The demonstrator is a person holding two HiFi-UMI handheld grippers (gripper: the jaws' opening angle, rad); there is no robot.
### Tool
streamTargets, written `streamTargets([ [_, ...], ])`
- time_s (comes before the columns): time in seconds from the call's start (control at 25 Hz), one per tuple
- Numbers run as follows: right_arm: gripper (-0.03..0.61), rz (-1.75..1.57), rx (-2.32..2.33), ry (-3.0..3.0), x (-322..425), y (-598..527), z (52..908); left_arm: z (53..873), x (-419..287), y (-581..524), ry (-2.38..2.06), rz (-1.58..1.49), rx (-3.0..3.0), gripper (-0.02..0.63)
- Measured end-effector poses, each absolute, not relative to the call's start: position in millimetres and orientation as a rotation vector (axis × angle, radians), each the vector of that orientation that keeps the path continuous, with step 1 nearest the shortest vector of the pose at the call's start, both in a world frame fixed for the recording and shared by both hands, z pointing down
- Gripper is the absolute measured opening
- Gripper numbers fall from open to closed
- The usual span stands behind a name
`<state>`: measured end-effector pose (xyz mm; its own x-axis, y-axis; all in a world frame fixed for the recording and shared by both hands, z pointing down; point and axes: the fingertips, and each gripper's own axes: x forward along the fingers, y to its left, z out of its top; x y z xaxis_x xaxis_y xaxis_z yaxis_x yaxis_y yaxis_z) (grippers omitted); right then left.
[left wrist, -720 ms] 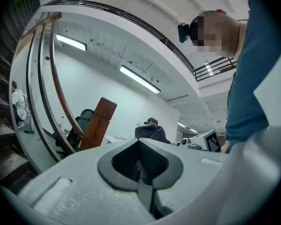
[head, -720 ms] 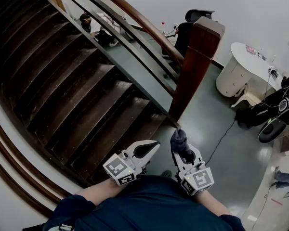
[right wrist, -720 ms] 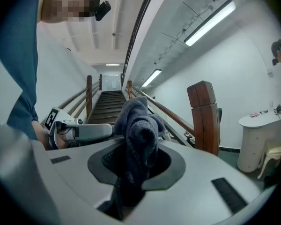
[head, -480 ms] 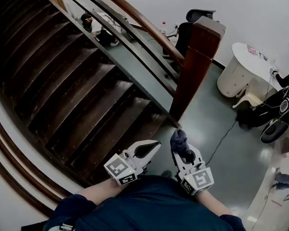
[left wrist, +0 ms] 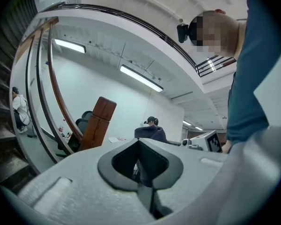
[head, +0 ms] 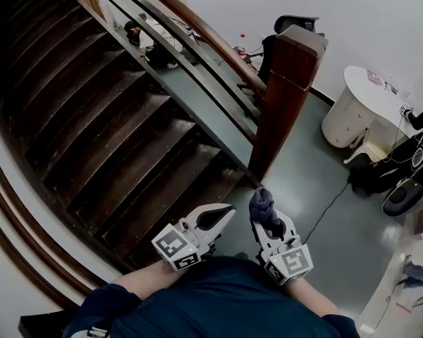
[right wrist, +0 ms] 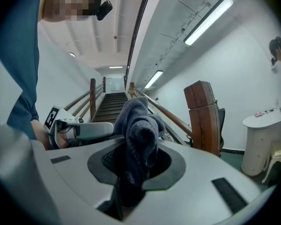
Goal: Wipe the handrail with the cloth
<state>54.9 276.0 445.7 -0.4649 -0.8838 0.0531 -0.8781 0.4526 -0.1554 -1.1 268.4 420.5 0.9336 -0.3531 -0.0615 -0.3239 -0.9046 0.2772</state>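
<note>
Right gripper view, right tool (right wrist: 136, 168): jaws pinched on the dark cloth (right wrist: 140, 125), which bunches upward.
Left tool (left wrist: 139, 165): jaws together, nothing held.
Handrail (head: 210, 37): well ahead, rising from the newel post (head: 285, 97). Step closer and press the cloth flat along its top.
Writing: none legible, only square markers.

Left gripper (left wrist: 138, 143) jaws together, empty, curved handrail (left wrist: 57, 102) and newel post (left wrist: 98, 123) beyond
</note>
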Motion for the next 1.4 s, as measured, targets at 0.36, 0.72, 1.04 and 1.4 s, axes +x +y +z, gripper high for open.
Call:
streamTargets([
  [0.36,0.094,-0.228,-1.58,2.681,83,222,449,422,25,221,-0.56,-0.148,2.851,0.005],
  [0.72,0.094,-0.193,-1.651,2.745,75,77,449,407,12,55,-0.615,-0.254,2.935,0.005],
  [1.04,0.094,-0.118,-1.746,2.732,74,-80,435,404,31,-80,-0.509,-0.224,2.948,0.005],
  [1.4,0.094,-0.113,-1.855,2.715,94,-201,443,406,50,-170,-0.621,-0.226,2.926,0.005],
])
